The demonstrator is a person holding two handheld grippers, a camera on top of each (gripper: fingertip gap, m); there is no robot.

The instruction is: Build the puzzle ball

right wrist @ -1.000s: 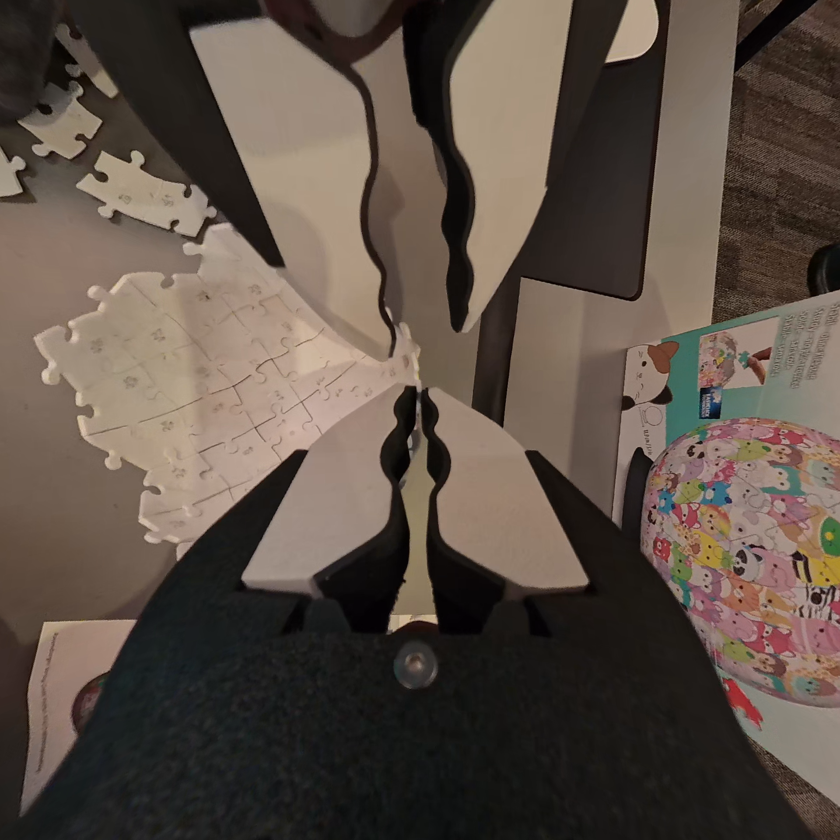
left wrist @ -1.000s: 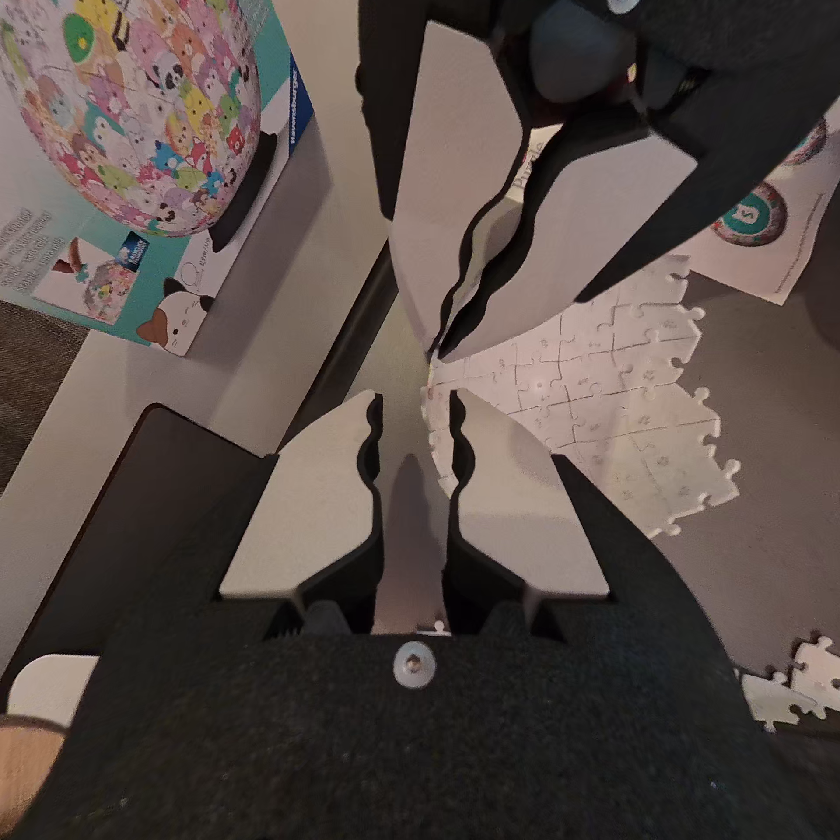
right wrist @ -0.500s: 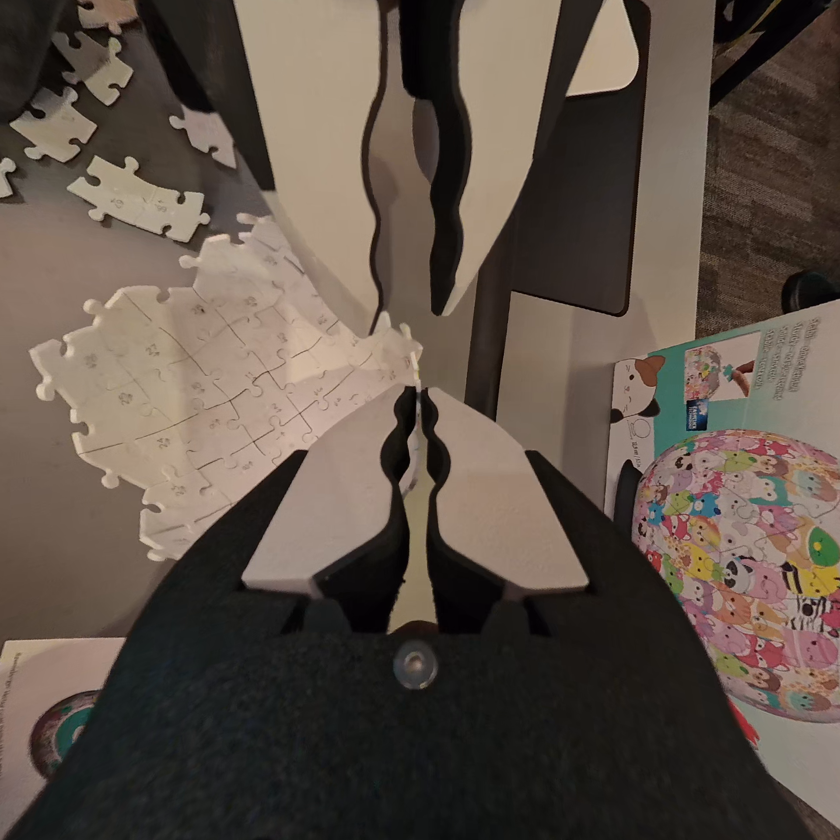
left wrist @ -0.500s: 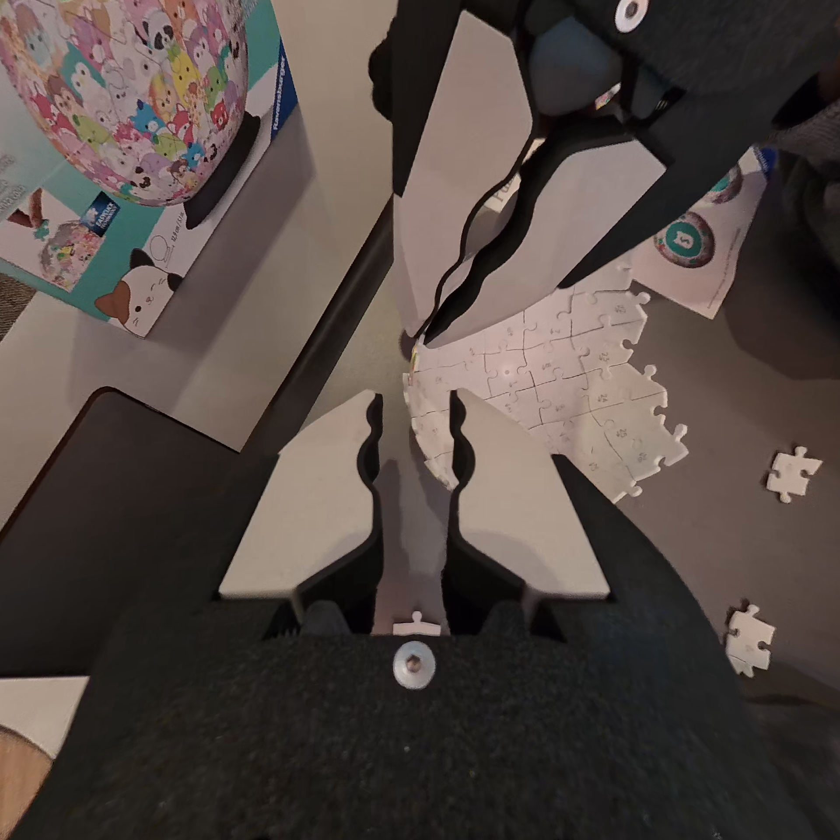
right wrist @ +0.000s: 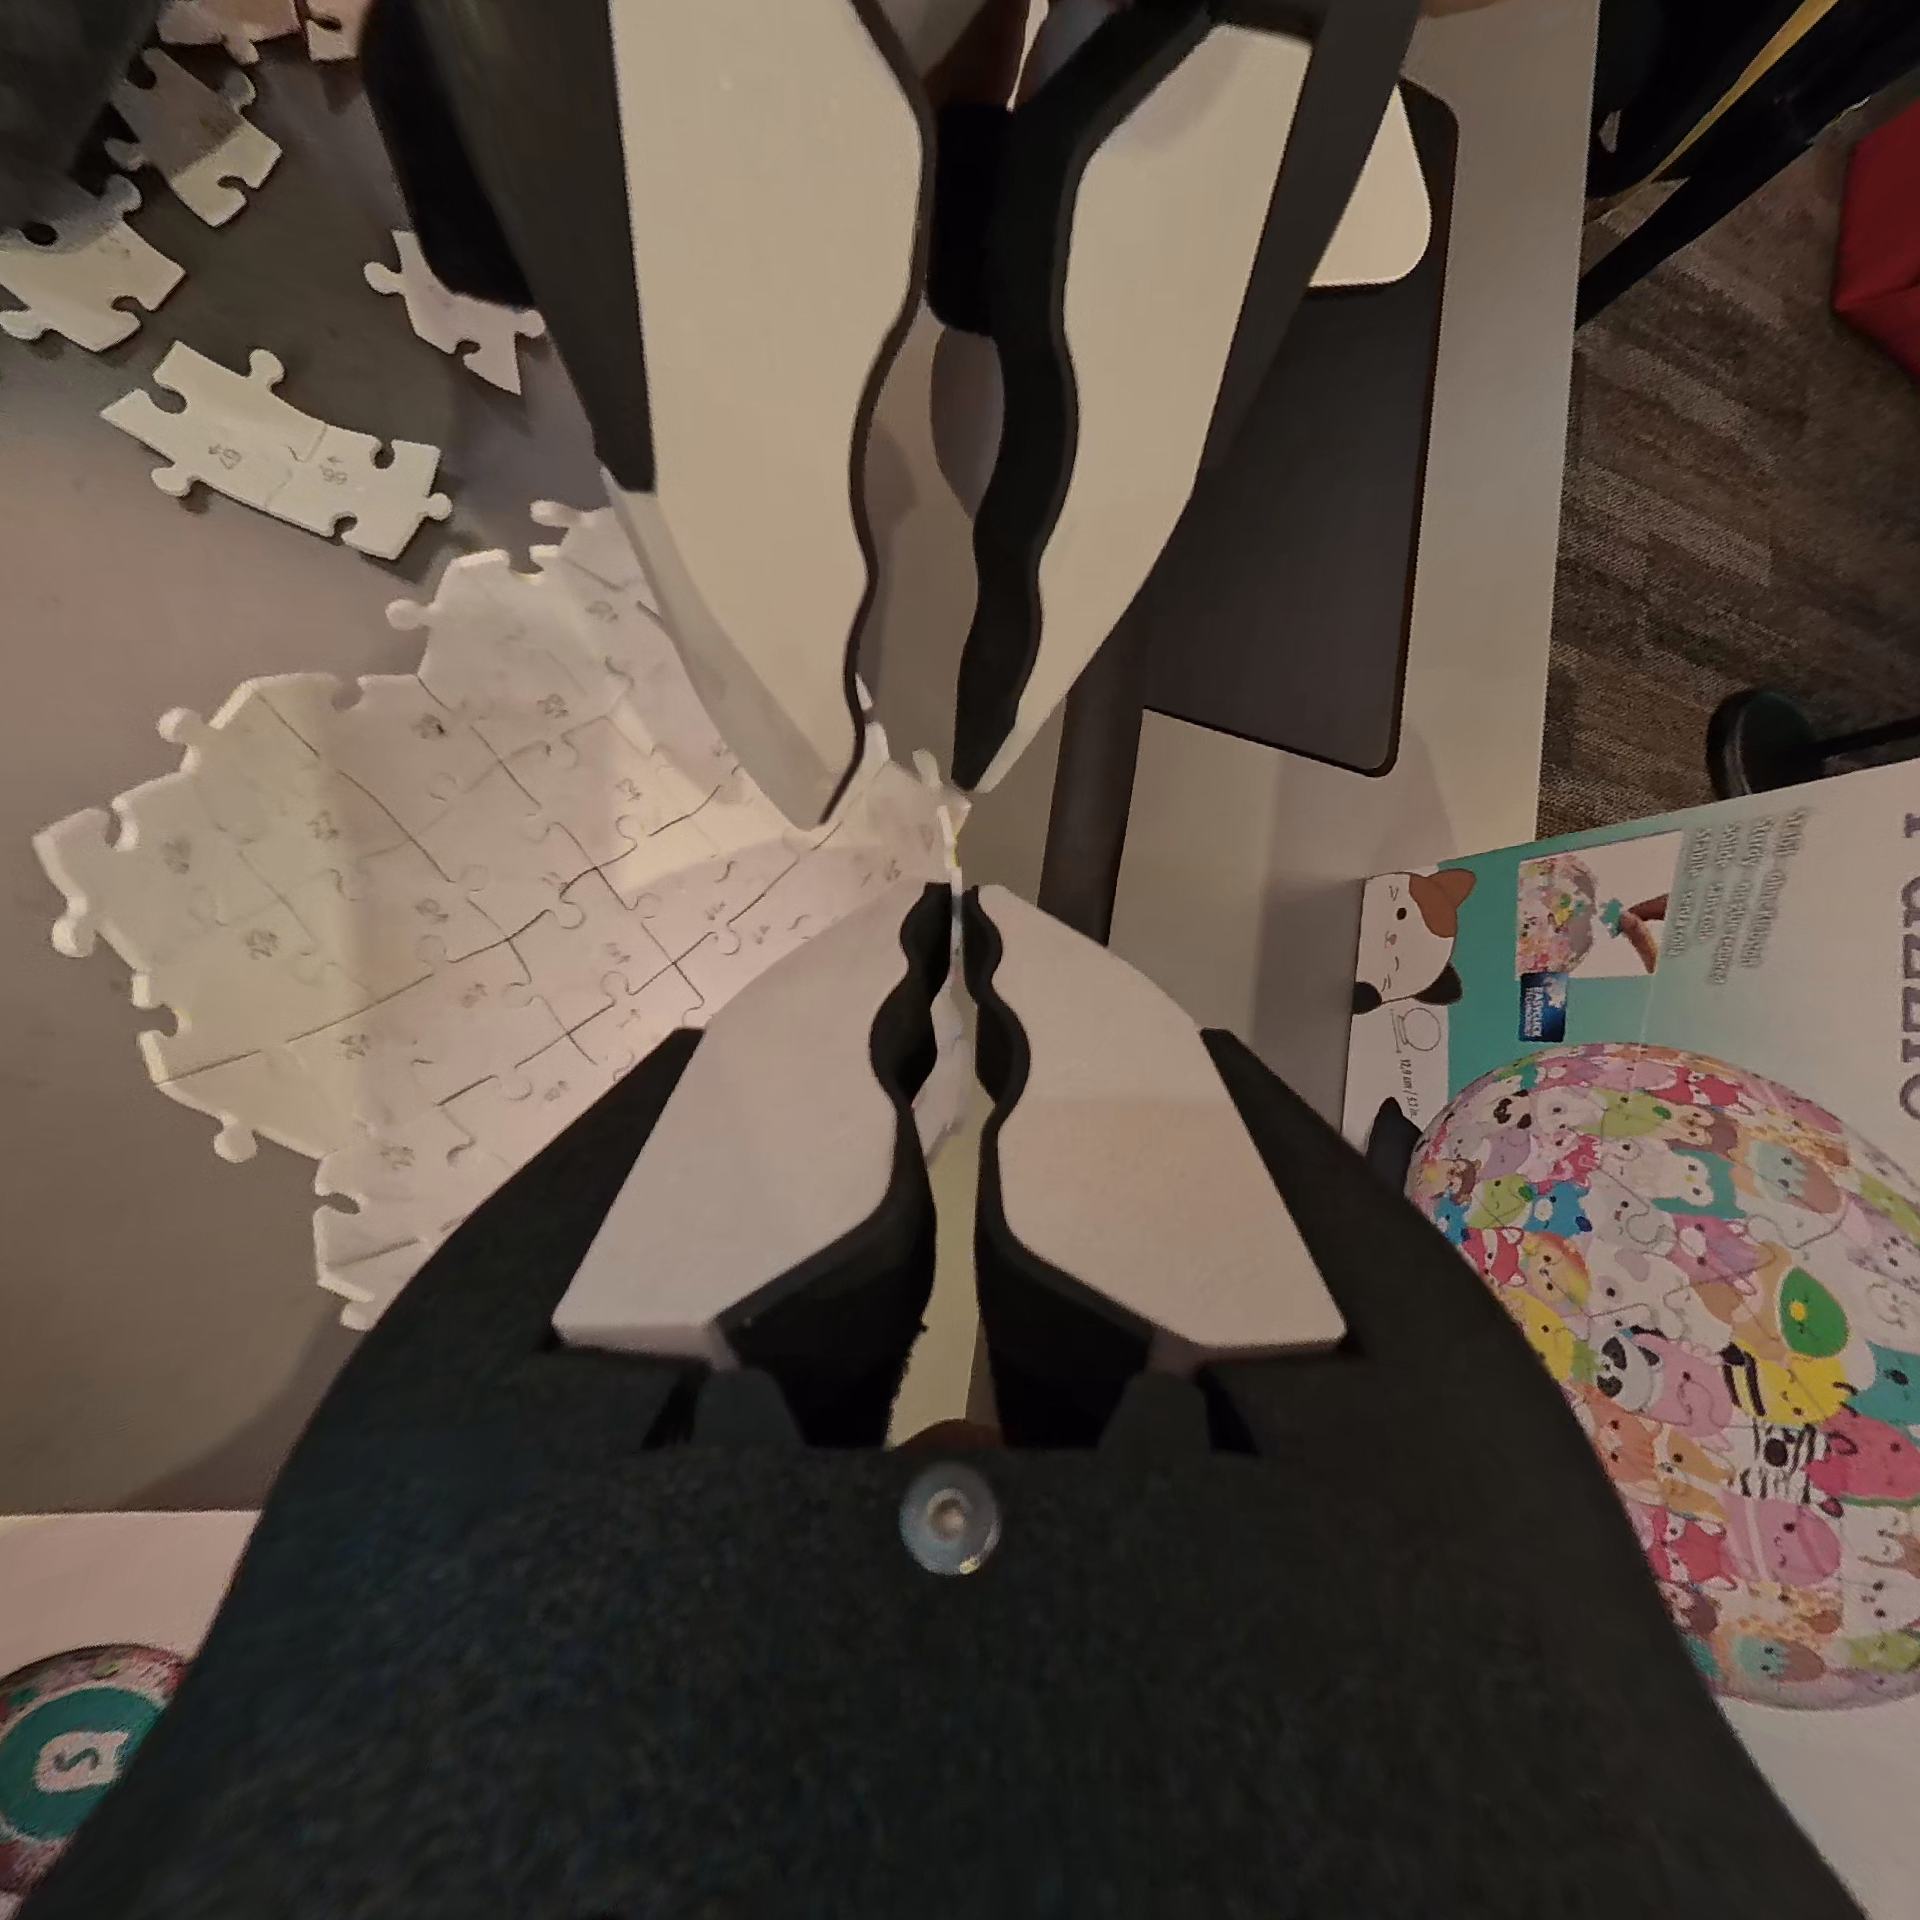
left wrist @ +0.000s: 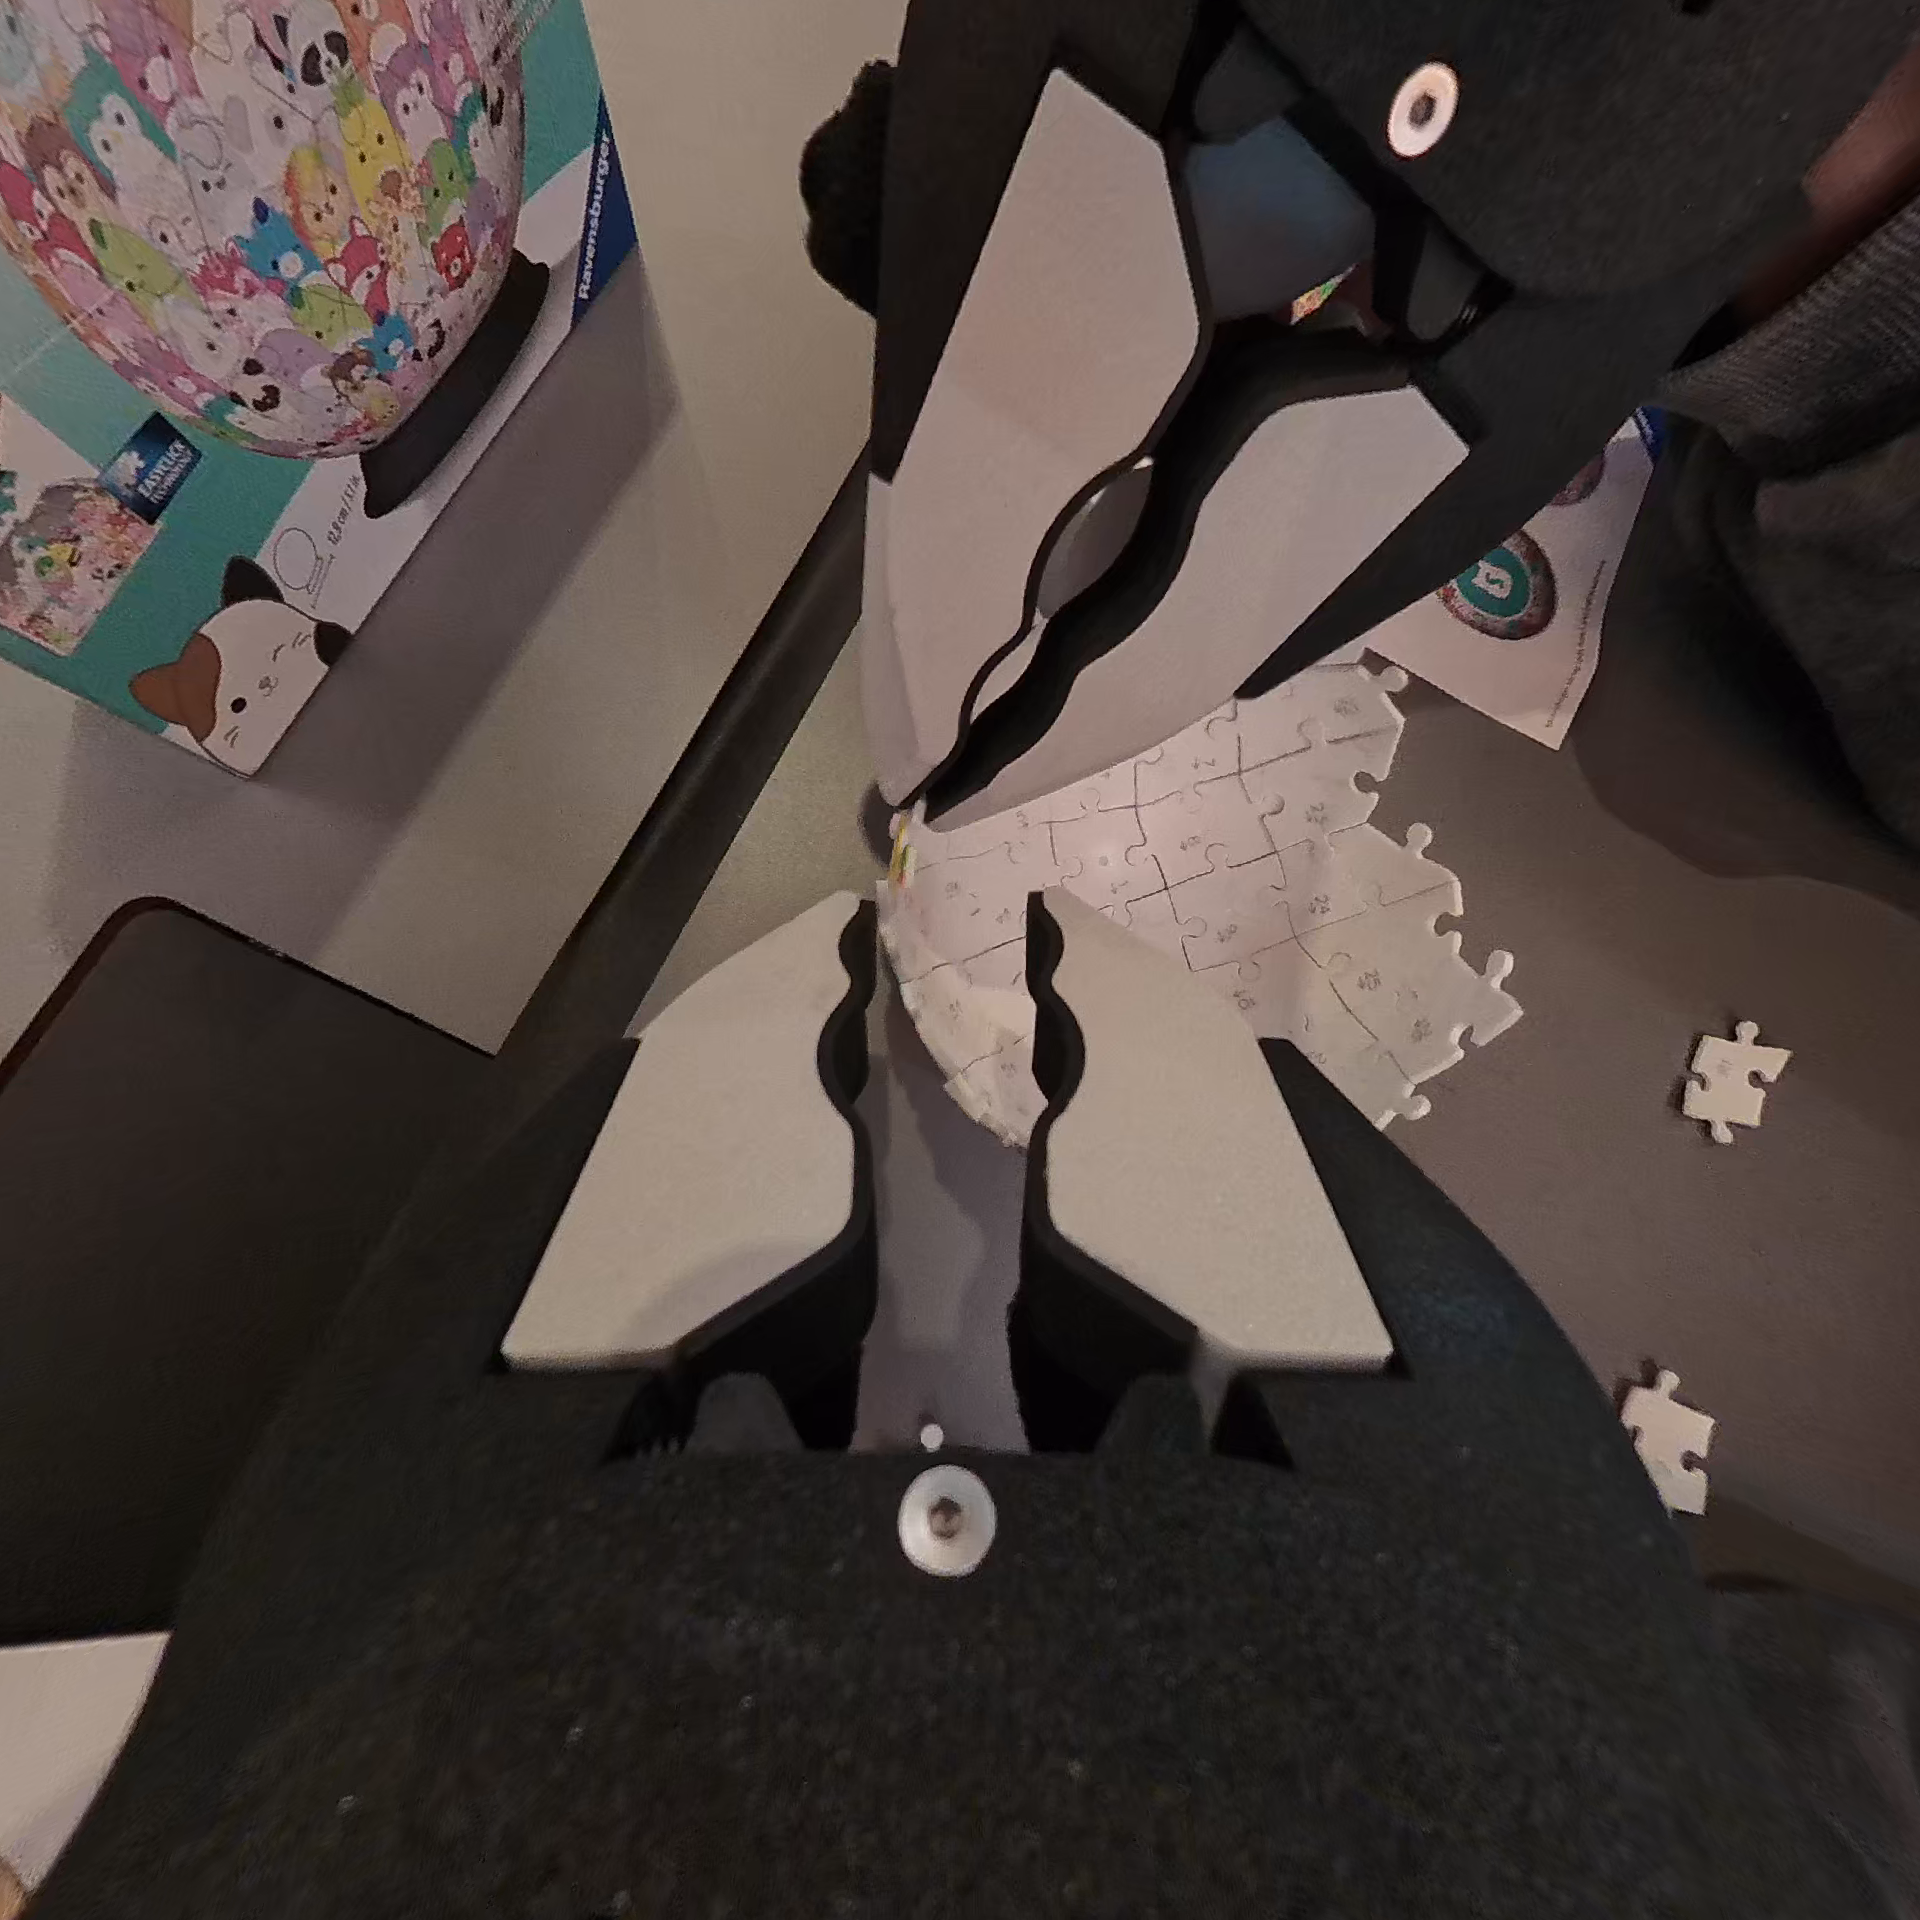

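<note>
The right gripper [right wrist: 961,894] is pinching the raised edge of the shell [right wrist: 416,894], a curved sheet of joined pieces lying blank side up on the dark surface [right wrist: 156,1299]; the left gripper [left wrist: 951,914] is holding its fingers spread around the same edge, not gripping. Lifting by so thin an edge is likely risking a popped seam or a slip; loose pieces [right wrist: 291,457] are lying far left; the printed side is hidden.

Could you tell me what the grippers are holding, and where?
The right gripper pinches the rim of the joined puzzle section. The left gripper is open, holding nothing.
</note>
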